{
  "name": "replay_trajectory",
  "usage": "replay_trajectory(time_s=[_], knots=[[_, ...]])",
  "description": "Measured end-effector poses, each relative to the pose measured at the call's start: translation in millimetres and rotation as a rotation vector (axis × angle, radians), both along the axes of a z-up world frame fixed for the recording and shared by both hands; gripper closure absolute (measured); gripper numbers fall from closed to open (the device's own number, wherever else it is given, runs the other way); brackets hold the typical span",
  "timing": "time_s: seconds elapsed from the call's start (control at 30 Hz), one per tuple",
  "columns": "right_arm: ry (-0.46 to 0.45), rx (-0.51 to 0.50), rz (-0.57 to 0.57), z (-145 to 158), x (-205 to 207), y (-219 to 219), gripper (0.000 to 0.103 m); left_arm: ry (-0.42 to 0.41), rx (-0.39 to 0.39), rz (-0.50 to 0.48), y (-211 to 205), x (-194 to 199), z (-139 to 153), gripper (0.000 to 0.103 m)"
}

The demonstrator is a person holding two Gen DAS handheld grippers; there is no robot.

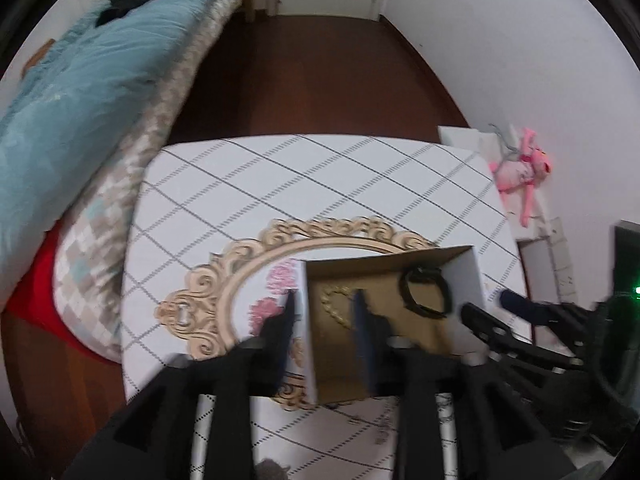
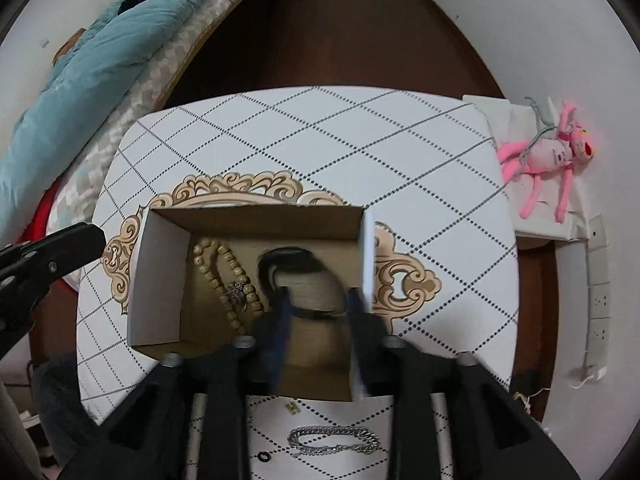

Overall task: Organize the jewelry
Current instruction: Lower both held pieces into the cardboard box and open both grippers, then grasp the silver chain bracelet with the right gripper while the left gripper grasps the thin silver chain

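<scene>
A black bracelet (image 2: 296,280) lies on the floor of an open cardboard box (image 2: 160,272), beside a beaded bracelet (image 2: 224,276). The right gripper (image 2: 318,308) is inside the box, jaws wide, one finger on each side of the black bracelet, not closed on it. The left gripper (image 1: 324,316) straddles the box's left wall, jaws apart. The box sits on an ornate tray (image 1: 224,280) on the table (image 2: 320,140). A silver chain (image 2: 332,440) lies near the box.
</scene>
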State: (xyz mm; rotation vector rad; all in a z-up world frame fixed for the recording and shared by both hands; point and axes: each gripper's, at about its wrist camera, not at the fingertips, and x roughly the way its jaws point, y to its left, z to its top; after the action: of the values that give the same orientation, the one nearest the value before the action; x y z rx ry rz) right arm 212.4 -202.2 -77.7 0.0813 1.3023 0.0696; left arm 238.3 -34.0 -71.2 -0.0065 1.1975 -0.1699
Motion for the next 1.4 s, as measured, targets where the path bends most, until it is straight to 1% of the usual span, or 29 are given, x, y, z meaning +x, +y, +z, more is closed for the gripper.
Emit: replay_trajectory(time_s=[0.03,0.07,0.1,0.13,0.17,0.2,0.27,0.33,0.47,0.63,0.77,0.97,1.2,1.4], knots=[[-0.007,-0.007,-0.002,4,-2,0,0.05,-0.022,0.019,0.014,3,-3,1,0.04],[-0.017,-0.022,-0.009,7,-4,-2,0.043,-0.05,0.036,0.024,5,-7,2,0.033],[-0.026,-0.03,-0.012,10,-6,-3,0.034,-0.074,0.06,0.03,7,-12,2,0.031],[-0.035,-0.044,-0.014,13,-9,-5,0.029,-0.083,0.074,0.032,7,-14,0,0.03],[-0.04,-0.063,-0.02,14,-13,-7,0.02,-0.089,0.083,0.033,7,-18,-3,0.028],[-0.043,-0.076,-0.023,14,-16,-8,0.011,-0.091,0.09,0.037,7,-22,-7,0.016],[-0.045,-0.115,-0.023,11,-22,-9,0.002,-0.088,0.098,0.045,7,-26,-16,0.0],[-0.04,-0.118,-0.031,6,-29,-11,0.002,-0.074,0.086,0.048,7,-32,-26,0.0],[-0.049,-0.13,-0.041,-3,-42,-13,0.001,-0.057,0.104,0.055,4,-42,-42,0.0],[-0.075,-0.133,-0.053,0,-51,-12,0.001,-0.062,0.095,0.063,2,-54,-42,0.0],[-0.117,-0.132,-0.066,14,-62,-13,0.001,-0.106,0.114,0.081,1,-65,-30,0.0],[-0.187,-0.142,-0.089,41,-83,-17,0.001,-0.186,0.13,0.097,1,-88,-3,0.0],[-0.279,-0.14,-0.102,81,-113,-17,0.001,-0.237,0.094,0.098,0,-116,28,0.0],[-0.353,-0.128,-0.11,113,-136,-15,0.001,-0.26,0.067,0.101,1,-133,46,0.0]])
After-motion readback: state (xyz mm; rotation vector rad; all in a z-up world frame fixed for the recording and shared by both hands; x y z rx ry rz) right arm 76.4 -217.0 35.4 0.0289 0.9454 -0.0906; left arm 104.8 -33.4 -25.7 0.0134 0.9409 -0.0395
